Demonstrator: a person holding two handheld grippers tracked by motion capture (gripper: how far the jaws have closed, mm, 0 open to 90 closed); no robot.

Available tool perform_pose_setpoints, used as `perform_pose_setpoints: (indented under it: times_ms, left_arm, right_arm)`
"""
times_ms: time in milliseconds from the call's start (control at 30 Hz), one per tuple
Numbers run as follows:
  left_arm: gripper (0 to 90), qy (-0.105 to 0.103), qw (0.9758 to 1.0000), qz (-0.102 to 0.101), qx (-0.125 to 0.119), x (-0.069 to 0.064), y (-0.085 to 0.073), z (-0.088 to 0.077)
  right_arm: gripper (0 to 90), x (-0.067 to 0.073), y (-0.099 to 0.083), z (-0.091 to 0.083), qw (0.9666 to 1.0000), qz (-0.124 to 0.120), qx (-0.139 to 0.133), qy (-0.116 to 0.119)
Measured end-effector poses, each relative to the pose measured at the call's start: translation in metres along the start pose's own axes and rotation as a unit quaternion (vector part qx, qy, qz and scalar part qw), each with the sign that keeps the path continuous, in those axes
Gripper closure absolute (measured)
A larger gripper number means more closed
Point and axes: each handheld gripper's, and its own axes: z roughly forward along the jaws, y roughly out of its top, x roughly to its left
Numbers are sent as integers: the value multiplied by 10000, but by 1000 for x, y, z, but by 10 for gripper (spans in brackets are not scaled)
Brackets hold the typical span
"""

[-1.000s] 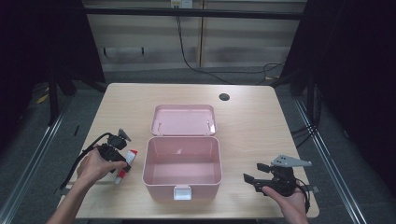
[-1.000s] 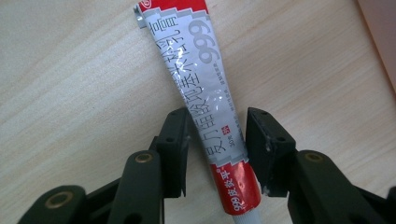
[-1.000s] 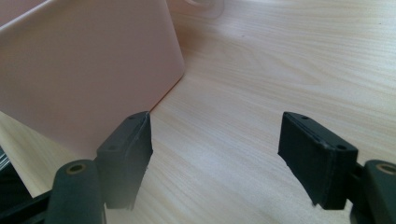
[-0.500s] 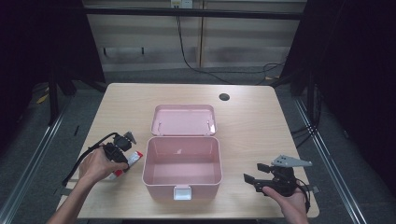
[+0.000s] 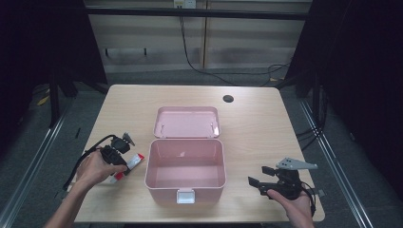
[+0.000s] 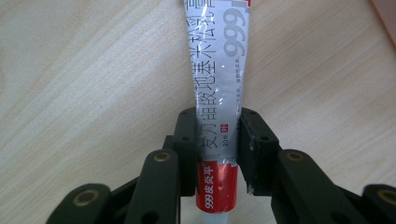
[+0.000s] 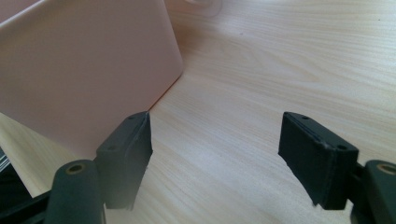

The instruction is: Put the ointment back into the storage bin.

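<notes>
Left gripper view: the left gripper (image 6: 217,140) clamps an ointment tube (image 6: 219,79) lying on the table (image 6: 84,84); the right gripper (image 7: 215,158) gapes empty beside the pink box (image 7: 84,70).

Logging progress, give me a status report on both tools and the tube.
Left tool just closed, shut on tube. Right tool open, idle by box. Box open, path clear.

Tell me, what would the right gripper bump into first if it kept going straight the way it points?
Probably the pink box. The right gripper points left across the table, and the box's front corner lies just ahead of its open jaws, though depth is hard to judge.
</notes>
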Motion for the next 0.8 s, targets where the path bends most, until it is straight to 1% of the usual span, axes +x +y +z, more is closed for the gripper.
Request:
perform_pose_setpoints:
  times_ms: [33,67,100,133,167,200,233,300,333,367,400,467,500,533,567,600,633,667,700,733,767,800]
  left_arm:
    - [705,0,10000,0,0,0,0,0]
    - [705,50,9999,19,-112,-1,-2,-3]
    - [705,30,9999,72,-103,-1,-3,-5]
    - [705,-12,9998,116,-146,-2,-4,-6]
    - [705,-28,9997,112,-210,-2,-6,-9]
    - [705,-28,9997,112,-210,-2,-6,-9]
    - [705,-105,9996,97,-245,-2,-7,-10]
    - [705,-173,9992,99,-337,-2,-9,-14]
    - [705,-334,9983,37,-467,0,-12,-18]
    - [705,-342,9981,69,-508,1,-13,-21]
    - [705,-327,9977,55,-590,1,-15,-23]
    - [705,-463,9967,96,-654,2,-17,-27]
    - [705,-463,9967,96,-654,2,-17,-27]
    - [705,-473,9962,87,-731,1,-19,-29]
    - [705,-529,9954,60,-790,2,-20,-31]
    - [705,-504,9950,-15,-860,2,-22,-34]
    - [705,-504,9950,-15,-860,2,-22,-34]
    - [705,-404,9957,-21,-838,2,-23,-36]
    - [705,-470,9945,7,-939,1,-25,-37]
    - [705,-470,9945,7,-939,1,-25,-37]
    - [705,-531,9935,98,-1000,1,-27,-40]
    - [704,-535,9928,121,-1061,0,-28,-42]
  right_arm:
    - [254,0,0,0,10000,0,0,0]
    - [254,0,0,0,10000,-7,-4,0]
    - [254,0,0,0,10000,-1,0,-3]
    - [254,0,0,0,10000,2,1,-3]
    - [254,0,0,0,10000,2,-2,-6]
    - [254,0,0,0,10000,2,-2,-6]
    - [254,0,0,0,10000,4,0,-4]
    - [254,0,0,0,10000,6,-3,-3]
    - [254,0,0,0,10000,5,0,1]
    - [254,0,0,0,10000,6,0,8]
    - [254,0,0,0,10000,-1,-5,8]
    - [253,0,0,0,10000,5,-3,3]
    - [253,0,0,0,10000,5,-3,3]
    - [253,0,0,0,10000,15,-7,-1]
    - [252,0,0,0,10000,16,-8,-1]
    - [252,0,0,0,10000,11,-6,0]
    - [252,0,0,0,10000,11,-6,0]
    - [252,0,0,0,10000,15,-4,3]
    - [252,0,0,0,10000,19,0,6]
    - [252,0,0,0,10000,19,0,6]
    - [252,0,0,0,10000,18,1,9]
    - [252,0,0,0,10000,18,1,5]
